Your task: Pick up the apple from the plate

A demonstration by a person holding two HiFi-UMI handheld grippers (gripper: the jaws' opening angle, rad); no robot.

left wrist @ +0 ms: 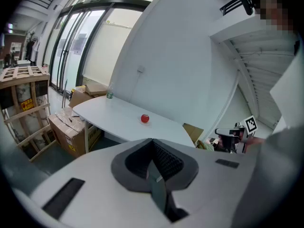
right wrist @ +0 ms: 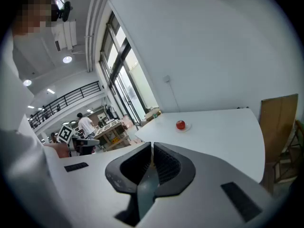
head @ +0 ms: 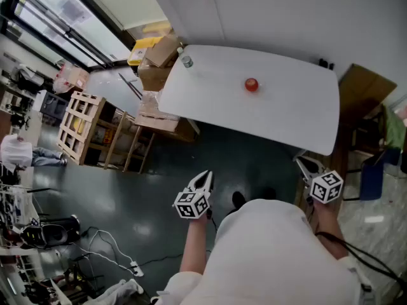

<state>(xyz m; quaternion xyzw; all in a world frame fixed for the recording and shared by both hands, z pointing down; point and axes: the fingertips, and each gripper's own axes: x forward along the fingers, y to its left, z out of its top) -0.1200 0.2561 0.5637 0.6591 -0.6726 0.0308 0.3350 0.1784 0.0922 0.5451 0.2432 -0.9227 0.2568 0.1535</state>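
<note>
Resting on a small plate (right wrist: 184, 127) near the middle of the white bench (head: 286, 116), the apple (head: 252, 84) lies well apart from the left gripper (head: 205, 179) and the right gripper (head: 303, 166). Both are clenched, jaws together, with nothing between them.

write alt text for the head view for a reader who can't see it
Seen from above, a person in white holds the left gripper and right gripper, both shut and empty, short of a white table where a red apple sits untouched. At the picture's left stand cardboard boxes and wooden crates.
</note>
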